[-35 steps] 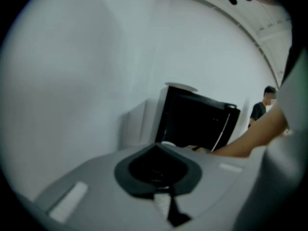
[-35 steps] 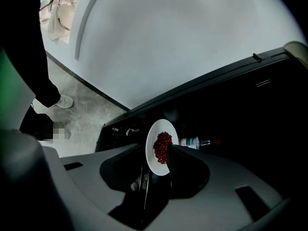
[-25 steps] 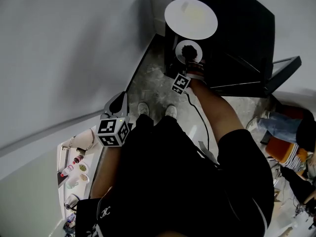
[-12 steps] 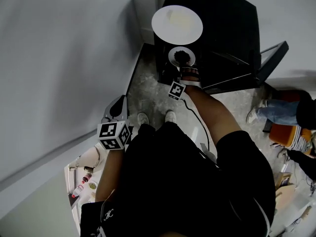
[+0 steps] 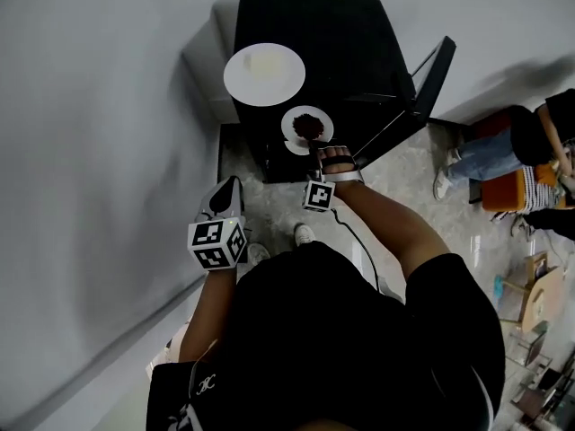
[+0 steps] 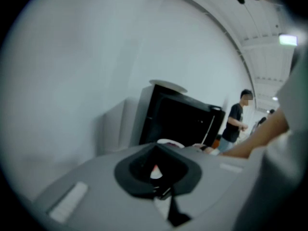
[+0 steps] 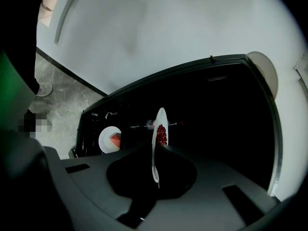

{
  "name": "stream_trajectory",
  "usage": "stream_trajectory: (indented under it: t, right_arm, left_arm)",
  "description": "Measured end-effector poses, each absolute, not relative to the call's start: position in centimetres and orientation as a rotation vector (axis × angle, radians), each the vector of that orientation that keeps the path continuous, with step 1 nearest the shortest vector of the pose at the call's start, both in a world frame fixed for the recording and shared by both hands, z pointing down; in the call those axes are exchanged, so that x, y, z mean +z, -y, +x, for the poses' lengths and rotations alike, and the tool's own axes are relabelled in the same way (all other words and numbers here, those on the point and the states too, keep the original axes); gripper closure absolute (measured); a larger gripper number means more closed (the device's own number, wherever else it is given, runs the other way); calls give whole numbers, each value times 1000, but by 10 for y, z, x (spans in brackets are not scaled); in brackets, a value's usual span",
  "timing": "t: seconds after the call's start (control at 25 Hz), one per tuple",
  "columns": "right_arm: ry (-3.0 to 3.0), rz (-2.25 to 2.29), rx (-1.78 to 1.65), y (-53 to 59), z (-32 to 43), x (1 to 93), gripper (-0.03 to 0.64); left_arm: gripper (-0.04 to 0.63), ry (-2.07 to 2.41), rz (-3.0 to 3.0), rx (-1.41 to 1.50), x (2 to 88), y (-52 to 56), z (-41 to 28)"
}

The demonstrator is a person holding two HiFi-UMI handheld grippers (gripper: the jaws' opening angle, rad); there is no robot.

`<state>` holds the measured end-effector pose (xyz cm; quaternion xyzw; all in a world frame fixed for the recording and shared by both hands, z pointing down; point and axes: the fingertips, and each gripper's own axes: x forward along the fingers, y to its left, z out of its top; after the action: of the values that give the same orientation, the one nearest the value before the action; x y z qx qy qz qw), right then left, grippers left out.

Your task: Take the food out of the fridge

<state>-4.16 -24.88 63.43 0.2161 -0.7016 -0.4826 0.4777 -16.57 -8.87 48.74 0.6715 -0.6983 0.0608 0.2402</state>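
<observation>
Clamped edge-on in the right gripper (image 5: 314, 148) (image 7: 155, 170): small plate (image 5: 307, 129) (image 7: 157, 129) of dark red food, at the open front of the black fridge (image 5: 332, 43). On top, a larger white plate (image 5: 264, 74). Inside, dimly, another plate (image 7: 110, 139) with a red slice. Left gripper (image 5: 225, 189) (image 6: 156, 170) closed on nothing, beside the wall (image 5: 108, 151). Rest of the interior too dark to read.

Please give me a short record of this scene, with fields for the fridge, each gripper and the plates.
fridge: black fridge, door open
left gripper: left gripper shut, empty, off to the side of the fridge
right gripper: right gripper shut on the rim of a small plate of dark red food, in front of the open fridge
on top of fridge: large white plate
inside fridge: plate with a red slice
</observation>
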Motion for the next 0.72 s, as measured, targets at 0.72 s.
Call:
stream_trajectory:
  t: [0.72]
  right_arm:
    - [1750, 726, -1205, 167, 48, 415, 607]
  left_arm:
    - [597, 1541, 2248, 157, 446, 156, -65]
